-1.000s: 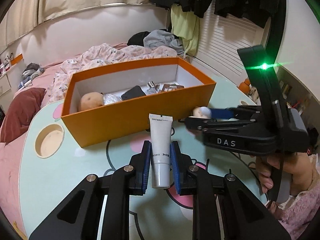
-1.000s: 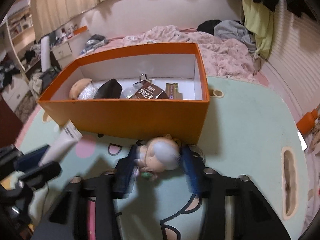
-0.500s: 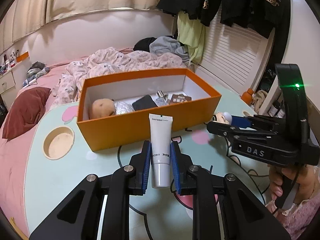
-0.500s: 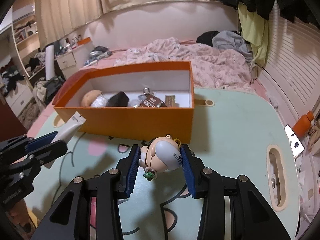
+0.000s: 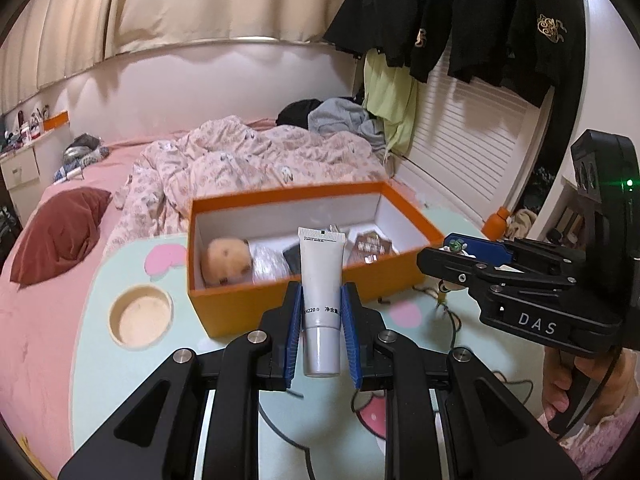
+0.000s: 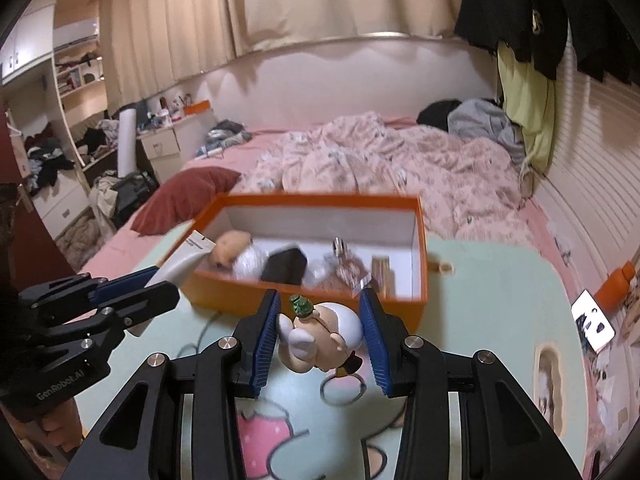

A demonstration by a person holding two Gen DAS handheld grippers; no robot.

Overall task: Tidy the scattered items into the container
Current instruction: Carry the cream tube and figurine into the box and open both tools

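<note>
A pale green cartoon-print table carries an open orange box, standing at the bed's edge.

Ahead of me a rumpled pink quilt covers the bed; a dark red pillow lies at its left edge; black jackets hang at upper right above a pale green garment; beige curtains run along the wall; a phone lies far right.

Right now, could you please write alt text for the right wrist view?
The right gripper clamps a small doll figure above a mint-green table, just short of an open orange box holding several items. At left, the left gripper holds a white tube.
</note>
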